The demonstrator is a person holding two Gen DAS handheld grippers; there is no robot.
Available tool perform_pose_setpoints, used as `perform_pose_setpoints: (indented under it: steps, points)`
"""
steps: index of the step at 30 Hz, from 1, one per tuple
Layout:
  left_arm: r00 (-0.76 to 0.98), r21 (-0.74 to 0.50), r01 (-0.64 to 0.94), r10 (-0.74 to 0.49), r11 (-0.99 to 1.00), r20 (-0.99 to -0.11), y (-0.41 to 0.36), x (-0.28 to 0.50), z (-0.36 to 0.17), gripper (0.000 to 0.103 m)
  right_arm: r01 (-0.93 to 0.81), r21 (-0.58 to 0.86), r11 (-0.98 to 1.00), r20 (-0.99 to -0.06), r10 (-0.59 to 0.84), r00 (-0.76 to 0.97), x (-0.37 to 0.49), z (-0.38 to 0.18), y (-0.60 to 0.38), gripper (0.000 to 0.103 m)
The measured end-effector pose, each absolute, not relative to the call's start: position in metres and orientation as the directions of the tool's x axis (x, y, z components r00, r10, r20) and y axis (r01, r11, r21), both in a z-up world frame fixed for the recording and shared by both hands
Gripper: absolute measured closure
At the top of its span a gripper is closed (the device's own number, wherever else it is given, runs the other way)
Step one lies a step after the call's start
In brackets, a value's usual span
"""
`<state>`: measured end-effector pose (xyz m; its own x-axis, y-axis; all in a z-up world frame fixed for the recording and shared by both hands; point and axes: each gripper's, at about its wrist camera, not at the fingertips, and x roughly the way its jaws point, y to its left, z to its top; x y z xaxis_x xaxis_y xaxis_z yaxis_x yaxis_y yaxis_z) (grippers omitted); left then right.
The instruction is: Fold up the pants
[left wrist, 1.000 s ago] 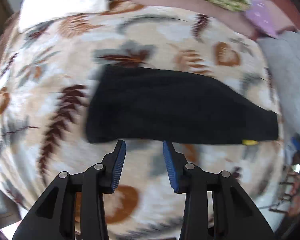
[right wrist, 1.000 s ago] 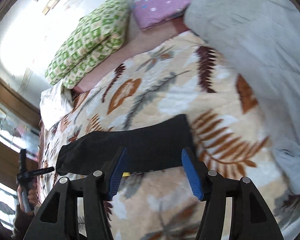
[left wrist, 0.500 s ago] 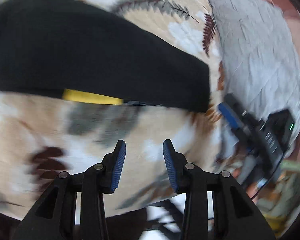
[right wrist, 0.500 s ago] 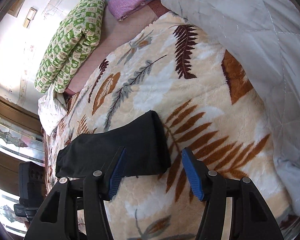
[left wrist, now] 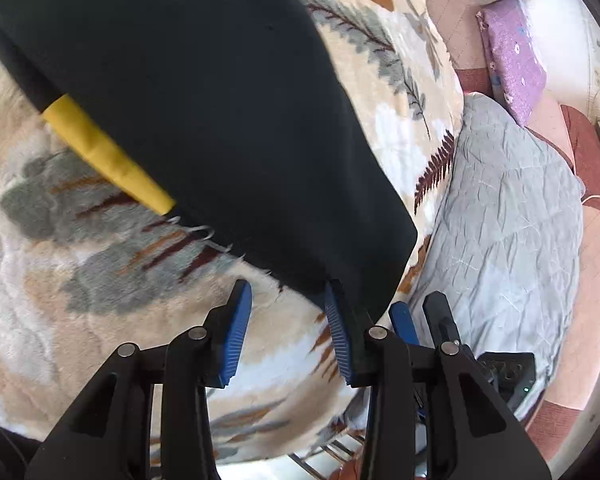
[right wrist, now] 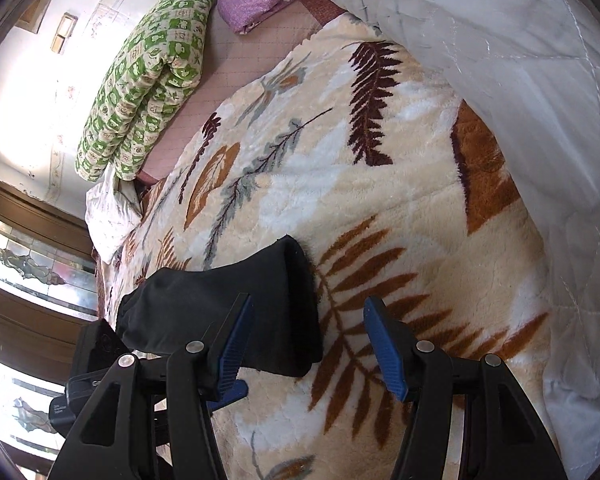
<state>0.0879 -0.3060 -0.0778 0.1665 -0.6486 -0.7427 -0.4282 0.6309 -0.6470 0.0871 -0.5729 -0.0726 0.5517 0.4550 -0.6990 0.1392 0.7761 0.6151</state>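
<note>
Black pants (left wrist: 204,92) lie folded on leaf-print blanket (right wrist: 380,184), bed. Left gripper (left wrist: 288,334) jaws released at near corner, possibly brushing cloth. Right gripper (right wrist: 308,344) jaws released, straddling the pants' end.

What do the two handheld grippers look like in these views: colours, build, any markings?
Both look alike. The left gripper and right gripper each have two black, angular plastic arms with triangular cut-outs and silver round pivot screws. The fingers carry blue ribbed pads. No cables or lettering show on the arms, and no hand or sleeve is visible.
</note>
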Motion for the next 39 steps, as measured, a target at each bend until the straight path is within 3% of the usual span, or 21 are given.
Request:
perform_pose_setpoints:
  steps: [8,13,15,30,32,34,39]
  points:
    - [0.198,-0.640,-0.433,-0.626,0.635,-0.754,-0.305,0.102,-0.081,0.068,0.119,0.658,0.744,-0.669,0.504,0.547,0.096,-0.077,-0.578,0.044]
    - [0.176,-0.641,-0.443,-0.640,0.627,-0.748,-0.299,0.109,-0.087,0.089,0.127,0.676,0.725,-0.658,0.518,0.547,0.100,-0.086,-0.582,0.044]
    - [0.165,-0.647,-0.455,-0.656,0.612,-0.736,-0.296,0.109,-0.091,0.091,0.131,0.692,0.710,-0.647,0.531,0.547,0.103,-0.091,-0.584,0.044]
    - [0.126,-0.656,-0.459,-0.686,0.600,-0.716,-0.299,0.119,-0.094,0.091,0.096,0.800,0.593,-0.561,0.680,0.473,0.151,-0.117,-0.564,0.045]
    - [0.128,-0.654,-0.449,-0.681,0.608,-0.721,-0.300,0.119,-0.094,0.091,0.078,0.796,0.600,-0.566,0.693,0.446,0.158,-0.120,-0.561,0.053]
    - [0.128,-0.650,-0.426,-0.669,0.629,-0.732,-0.303,0.120,-0.091,0.091,0.077,0.787,0.612,-0.579,0.689,0.435,0.161,-0.122,-0.559,0.084]
    - [0.126,-0.647,-0.384,-0.657,0.659,-0.744,-0.308,0.125,-0.085,0.093,0.075,0.765,0.640,-0.597,0.660,0.457,0.155,-0.117,-0.561,0.089]
